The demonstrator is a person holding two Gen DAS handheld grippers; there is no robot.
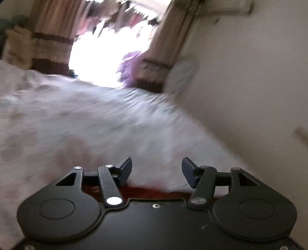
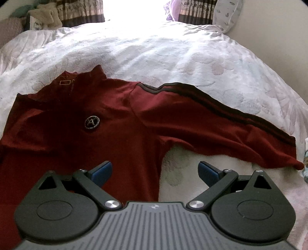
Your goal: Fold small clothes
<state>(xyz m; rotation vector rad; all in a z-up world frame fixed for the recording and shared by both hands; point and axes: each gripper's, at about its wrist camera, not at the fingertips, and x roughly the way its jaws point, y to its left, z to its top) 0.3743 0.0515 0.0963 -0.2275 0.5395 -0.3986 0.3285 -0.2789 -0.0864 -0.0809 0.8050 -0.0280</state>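
A dark red long-sleeved top [image 2: 107, 134] lies flat, front up, on the white quilted bedspread [image 2: 173, 53], with a round badge [image 2: 92, 122] on the chest. Its right sleeve [image 2: 221, 125], edged with dark stripes, stretches out to the right. My right gripper [image 2: 155, 171] hovers open over the top's side seam, below the armpit, with nothing between its fingers. In the blurred left wrist view, my left gripper [image 1: 156, 169] is open above the bedspread [image 1: 96, 119], and only a strip of the red top [image 1: 150, 191] shows beneath it.
Striped brown curtains [image 2: 84, 11] frame a bright window at the head of the bed. A patterned pillow [image 2: 227, 13] and a purple cloth [image 2: 173, 9] lie at the far right, plush items [image 2: 46, 15] at the far left. A pale wall [image 1: 250, 86] borders the bed's right side.
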